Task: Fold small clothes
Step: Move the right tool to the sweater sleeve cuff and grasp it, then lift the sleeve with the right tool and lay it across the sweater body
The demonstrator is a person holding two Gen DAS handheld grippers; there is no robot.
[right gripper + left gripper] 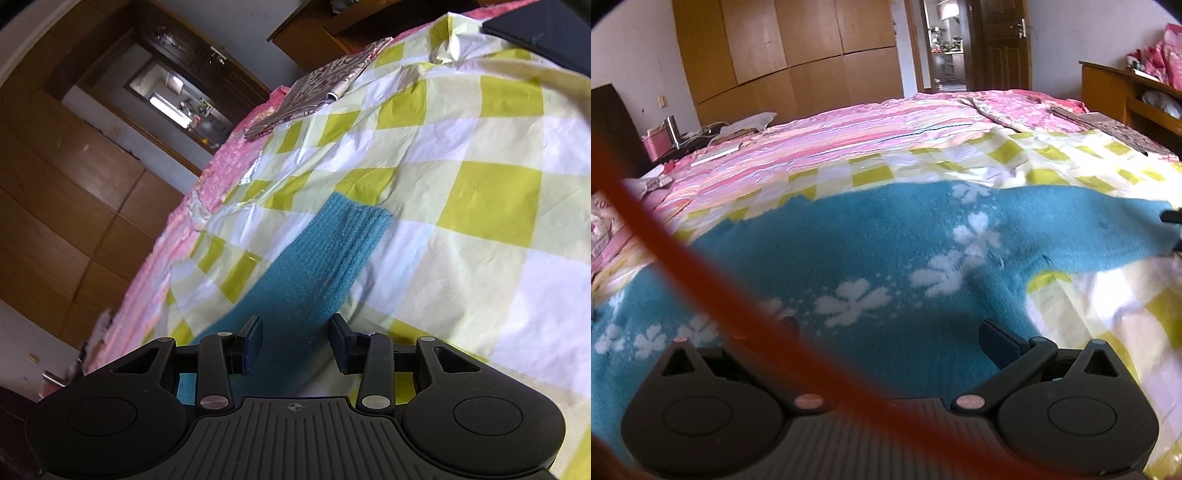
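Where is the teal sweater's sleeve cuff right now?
In the right wrist view, the sleeve cuff lies flat on the yellow checked sheet, ahead of the right gripper.

Bed point(849, 122) carried everything; covered in a pink striped sheet point(820, 136). Yellow-and-white checked plastic cover point(1052, 162) lay spread over the near and right part of the bed, wrinkled. Teal knitted garment with white flower pattern point(886, 240) lay flat directly on the checked cover, across the near side; its ribbed sleeve point(332, 251) stretched out onto the checks at the right. Pink floral quilt point(1015, 107) lay bunched at the far right. Flat patterned packet point(317, 92) rested on the far right edge, partly on the checked cover. Small clutter at far left, too blurred to identify.
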